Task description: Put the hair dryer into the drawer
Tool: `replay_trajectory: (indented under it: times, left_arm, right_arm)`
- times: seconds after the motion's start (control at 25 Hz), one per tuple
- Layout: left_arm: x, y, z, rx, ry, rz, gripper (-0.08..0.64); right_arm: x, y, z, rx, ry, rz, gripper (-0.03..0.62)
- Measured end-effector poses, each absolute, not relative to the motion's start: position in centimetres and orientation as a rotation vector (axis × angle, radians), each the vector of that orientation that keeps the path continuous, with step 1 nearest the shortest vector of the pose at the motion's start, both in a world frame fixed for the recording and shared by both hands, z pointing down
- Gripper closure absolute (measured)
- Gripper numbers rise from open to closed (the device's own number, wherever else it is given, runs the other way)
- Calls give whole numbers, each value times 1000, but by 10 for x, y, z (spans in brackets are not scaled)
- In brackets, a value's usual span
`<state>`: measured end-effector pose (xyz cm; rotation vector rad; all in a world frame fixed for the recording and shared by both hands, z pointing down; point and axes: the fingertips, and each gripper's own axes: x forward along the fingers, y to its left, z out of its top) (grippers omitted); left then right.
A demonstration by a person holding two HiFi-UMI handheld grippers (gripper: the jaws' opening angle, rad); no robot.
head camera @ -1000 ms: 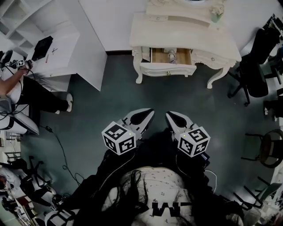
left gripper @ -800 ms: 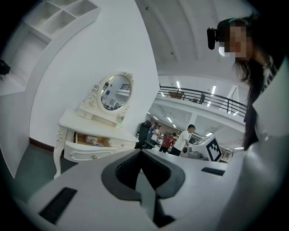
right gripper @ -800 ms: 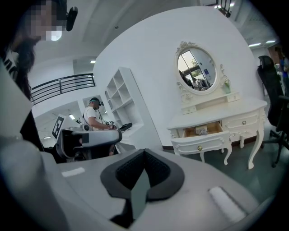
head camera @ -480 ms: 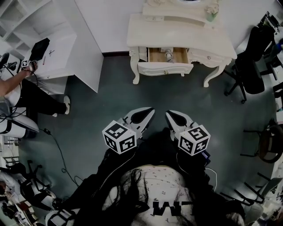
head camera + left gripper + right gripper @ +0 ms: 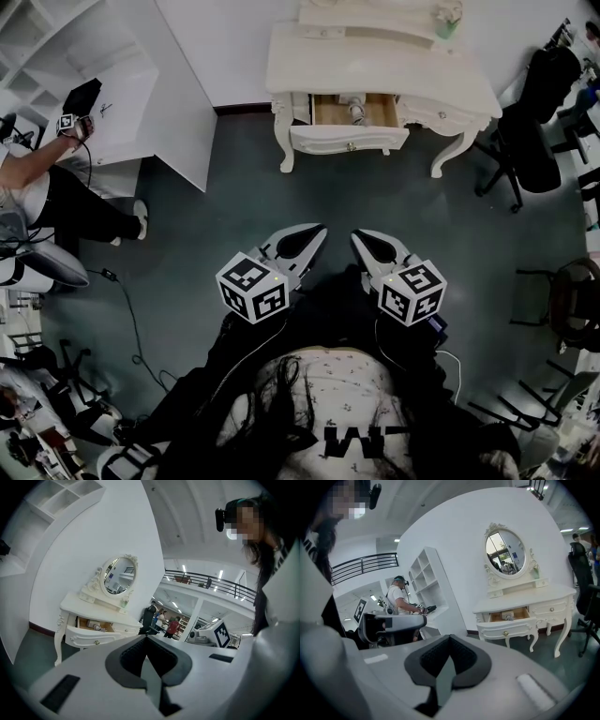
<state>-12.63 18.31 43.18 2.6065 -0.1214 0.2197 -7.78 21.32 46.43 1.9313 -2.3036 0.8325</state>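
Observation:
A white dressing table (image 5: 375,66) stands against the far wall with its middle drawer (image 5: 349,139) pulled out. The hair dryer (image 5: 354,110) lies inside that drawer, pale with a dark end. It also shows as a small shape in the drawer in the left gripper view (image 5: 97,627) and in the right gripper view (image 5: 507,616). My left gripper (image 5: 319,228) and right gripper (image 5: 357,234) hang side by side close to my body, far from the table. Both are shut with nothing between the jaws.
A person (image 5: 37,187) sits at a white desk with shelves (image 5: 141,103) at the left. Black office chairs (image 5: 534,141) stand to the right of the dressing table. A cable (image 5: 127,309) trails on the dark green floor. An oval mirror (image 5: 505,553) tops the table.
The dressing table has drifted slightly up in the head view. Both grippers stay where they were, shut. The seated person's arm has shifted a little.

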Motion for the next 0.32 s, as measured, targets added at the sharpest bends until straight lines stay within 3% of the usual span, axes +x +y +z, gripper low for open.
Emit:
replay_trajectory:
  times: [0.32]
  left_arm:
    - [-118, 179, 432, 2601, -127, 227, 577]
  right_arm:
    - [-71, 209, 464, 1914, -2306, 839, 583]
